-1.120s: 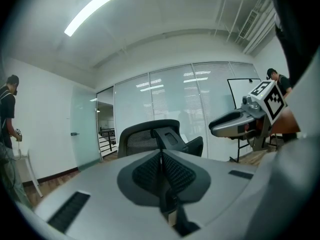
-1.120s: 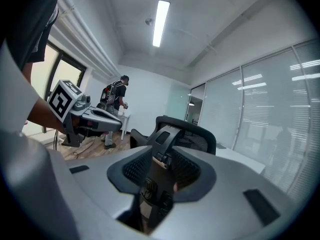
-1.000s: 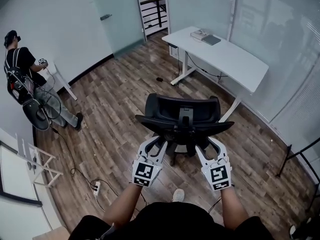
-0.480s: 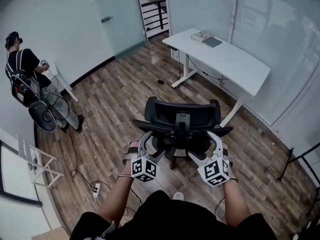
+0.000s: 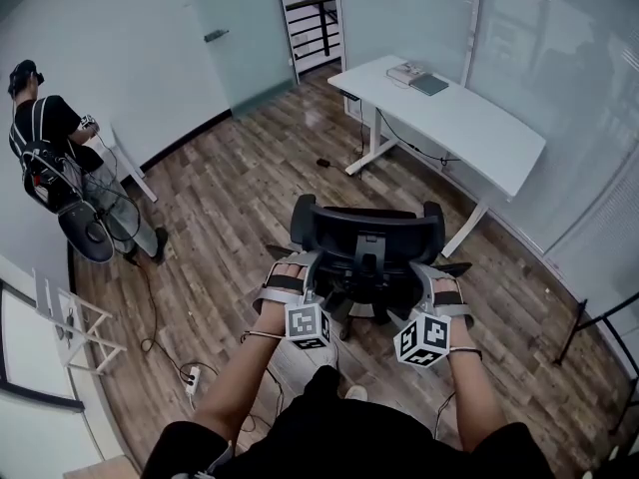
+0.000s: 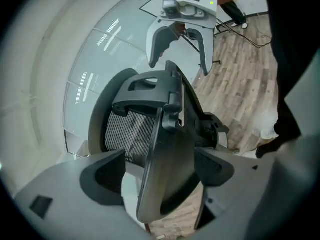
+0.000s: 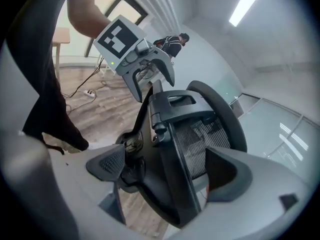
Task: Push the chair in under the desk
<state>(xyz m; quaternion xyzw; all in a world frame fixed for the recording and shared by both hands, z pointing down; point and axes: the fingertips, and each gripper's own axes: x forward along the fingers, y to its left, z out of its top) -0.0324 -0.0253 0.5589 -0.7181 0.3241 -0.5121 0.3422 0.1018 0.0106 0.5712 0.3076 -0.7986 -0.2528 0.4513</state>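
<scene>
Left hand-held gripper: jaws have just been opening and are now spread wide. The left side rim of the chair back stands btwn them. Pads don't look to be pressing on it, so it's open, not gripping.

Right hand-held gripper: same story. Jaws have just been opening, they're wide apart, the right side rim of the back is btwn them, and there's no clamp that I can see.

Both point fwd and a bit down, one at each edge of the backrest. My read on why: a hold at both edges keeps the push even, so the chair shouldn't swivel off line.

Going outward: the chair stands on the wood floor, back toward me, seat facing the white bench. It's well apart from the bench w/ nothing of it under the top yet, so the push is all to do.

The bench lies ahead & to the right, at a slant, so I'd judge the chair needs steering right as it rolls. A notebook lies at the bench's far end, clear of the path. A power strip is on the floor nr my left side. Another person stands by the left wall, well out of the way.
</scene>
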